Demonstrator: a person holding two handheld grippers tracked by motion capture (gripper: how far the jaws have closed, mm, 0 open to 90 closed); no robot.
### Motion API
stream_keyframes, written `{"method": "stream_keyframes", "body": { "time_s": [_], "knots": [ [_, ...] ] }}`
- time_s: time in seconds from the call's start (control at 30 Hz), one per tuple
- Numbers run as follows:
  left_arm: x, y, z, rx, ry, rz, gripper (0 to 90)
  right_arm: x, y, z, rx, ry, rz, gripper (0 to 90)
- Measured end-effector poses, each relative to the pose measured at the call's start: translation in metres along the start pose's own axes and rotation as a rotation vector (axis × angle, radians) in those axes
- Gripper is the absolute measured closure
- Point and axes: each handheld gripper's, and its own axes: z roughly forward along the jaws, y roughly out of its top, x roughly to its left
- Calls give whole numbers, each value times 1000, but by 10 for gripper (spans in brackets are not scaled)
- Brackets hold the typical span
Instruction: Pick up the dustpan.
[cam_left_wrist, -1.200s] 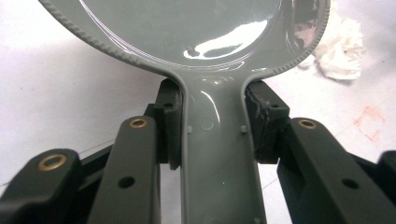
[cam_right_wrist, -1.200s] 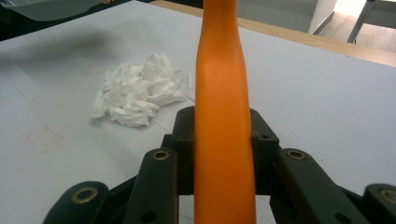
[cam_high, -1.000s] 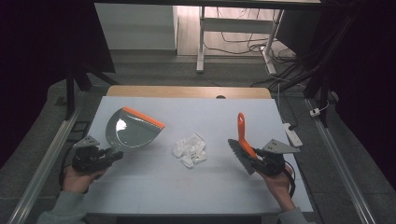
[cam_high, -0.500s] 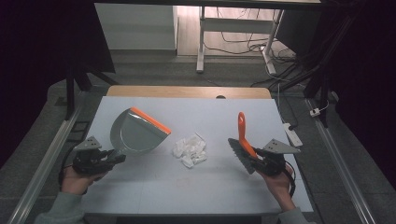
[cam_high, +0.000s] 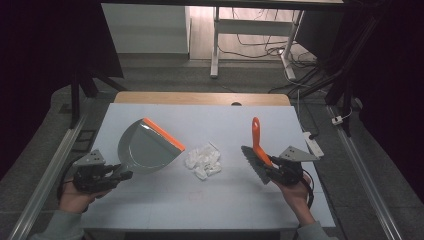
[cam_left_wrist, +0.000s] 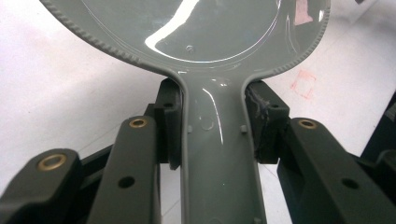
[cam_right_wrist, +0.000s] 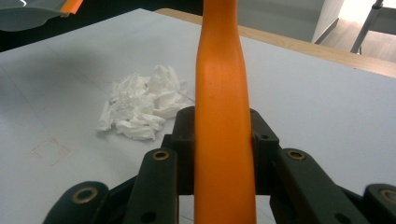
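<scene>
My left gripper (cam_high: 121, 175) stays clamped on the handle of the grey dustpan (cam_high: 145, 150), both pads tight against its sides in the left gripper view. Over the last second I have swung the pan in from about ten o'clock of the table (cam_high: 165, 210) toward the centre, and tipped it lower, so its orange lip (cam_high: 162, 134) now sits just beside the pile of crumpled white paper scraps (cam_high: 202, 160). That puts the pan's mouth at about nine o'clock of the pile, close enough, I judge, to receive the scraps once it rests flat on the surface.

My right gripper (cam_high: 270, 172) has not moved. It keeps its jaws closed on the orange handle of the small brush (cam_high: 256, 150), which points up toward twelve o'clock while the dark bristle head hangs at its left edge. The brush sits at about three o'clock of the pile and well apart from it, so the sweep has not begun.

The dustpan is the one container here, and its glossy inside is empty: no scrap has entered it. All the paper lies in one loose heap on the table, between pan and brush.
</scene>
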Motion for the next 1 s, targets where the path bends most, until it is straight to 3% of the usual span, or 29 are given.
{"method": "stream_keyframes", "body": {
  "time_s": [0.53,1.0],
  "knots": [
    [-6,-6,6,43,-35,-1,611,5,17,19,1,17,-4,695],
    [-16,-9,15,97,-75,27,611,8,32,32,-14,37,5,695]
  ]
}}
